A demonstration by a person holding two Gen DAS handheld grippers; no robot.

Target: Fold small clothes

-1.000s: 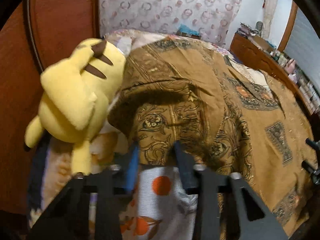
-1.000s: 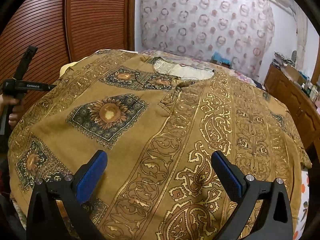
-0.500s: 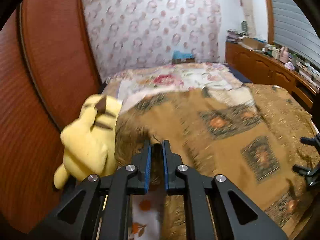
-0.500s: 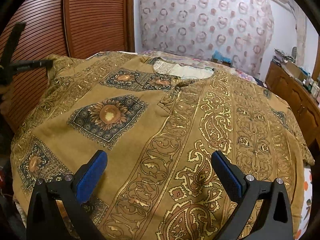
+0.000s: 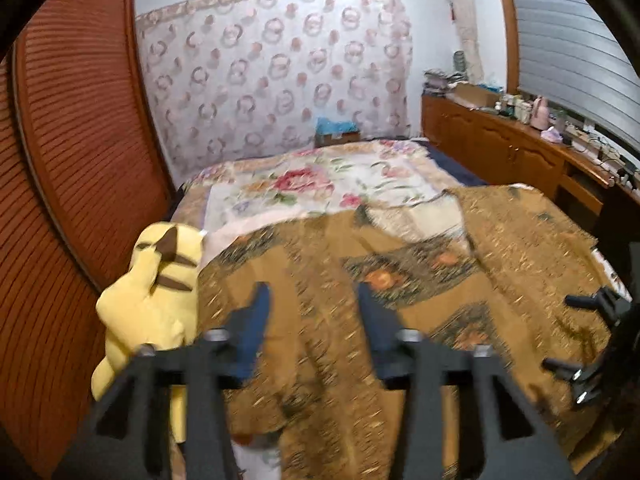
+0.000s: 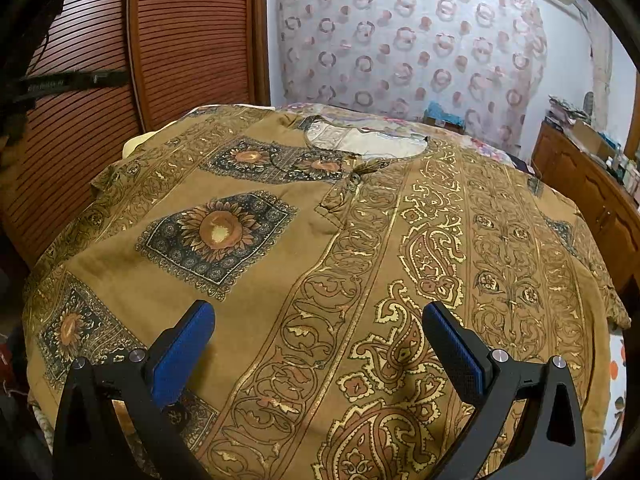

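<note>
A brown and gold patterned shirt (image 6: 360,240) lies spread face up on the bed, its neck opening (image 6: 360,146) at the far side. My right gripper (image 6: 318,346) hovers low over the shirt's near hem, open, nothing between its fingers. My left gripper (image 5: 314,318) is above the shirt's left sleeve area (image 5: 312,360), next to the plush toy. Its jaws are opening and the pads stand apart from the blurred cloth below. The left gripper (image 6: 60,80) also shows as a dark blur in the right wrist view, at the upper left.
A yellow plush toy (image 5: 152,300) lies at the bed's left edge against the slatted wooden wardrobe doors (image 6: 180,40). A floral bed cover (image 5: 312,184) shows beyond the shirt. A wooden dresser (image 5: 512,152) with clutter runs along the right wall.
The left gripper shut on the shirt's left sleeve edge, rose with it, and now its jaws stand apart with the cloth dropped back. The right gripper has not moved.
</note>
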